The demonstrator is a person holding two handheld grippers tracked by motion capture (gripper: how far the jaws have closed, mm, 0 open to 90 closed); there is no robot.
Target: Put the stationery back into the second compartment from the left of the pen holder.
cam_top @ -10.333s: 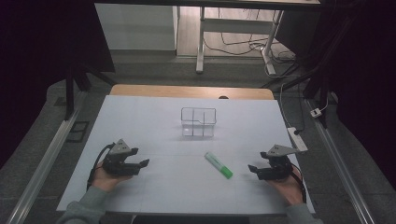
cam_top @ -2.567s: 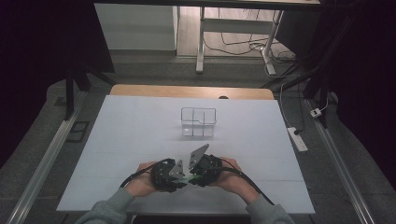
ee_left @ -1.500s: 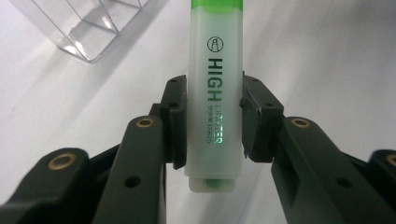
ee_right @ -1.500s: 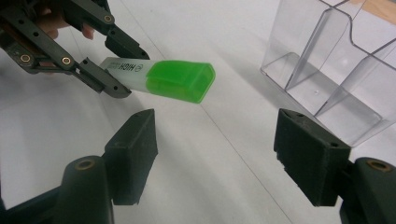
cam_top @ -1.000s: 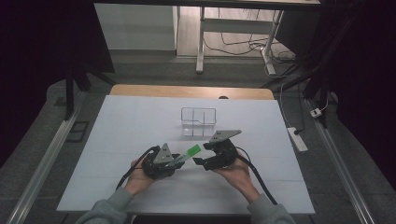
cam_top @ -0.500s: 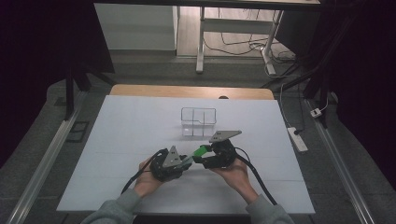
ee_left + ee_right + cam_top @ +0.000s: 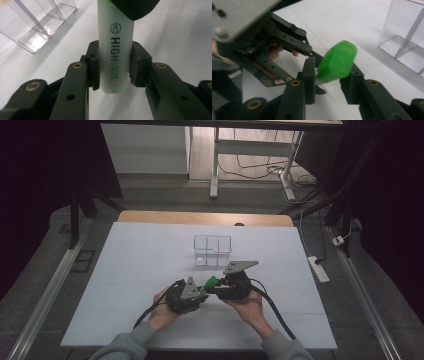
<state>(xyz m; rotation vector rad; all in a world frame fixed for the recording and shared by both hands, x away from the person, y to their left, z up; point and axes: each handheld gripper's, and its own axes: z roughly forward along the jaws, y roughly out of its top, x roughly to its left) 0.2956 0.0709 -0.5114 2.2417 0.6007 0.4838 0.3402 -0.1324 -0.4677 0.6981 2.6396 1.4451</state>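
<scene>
So my left gripper [image 7: 113,68] is clamped on the white barrel of the highlighter [image 7: 115,50], and my right gripper [image 7: 328,75] pinches its green cap [image 7: 337,61]. It hangs above the white table [image 7: 125,270], toward the near edge. Cap looks still on; the clear organizer [image 7: 212,250] sits empty.

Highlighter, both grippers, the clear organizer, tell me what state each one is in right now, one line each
Highlighter: lifted off the table, held between both grippers, green cap still on.
Left gripper: shut on the highlighter's white barrel.
Right gripper: shut on the highlighter near its cap end.
Clear organizer: upright on the white table, compartments empty, untouched.
</scene>
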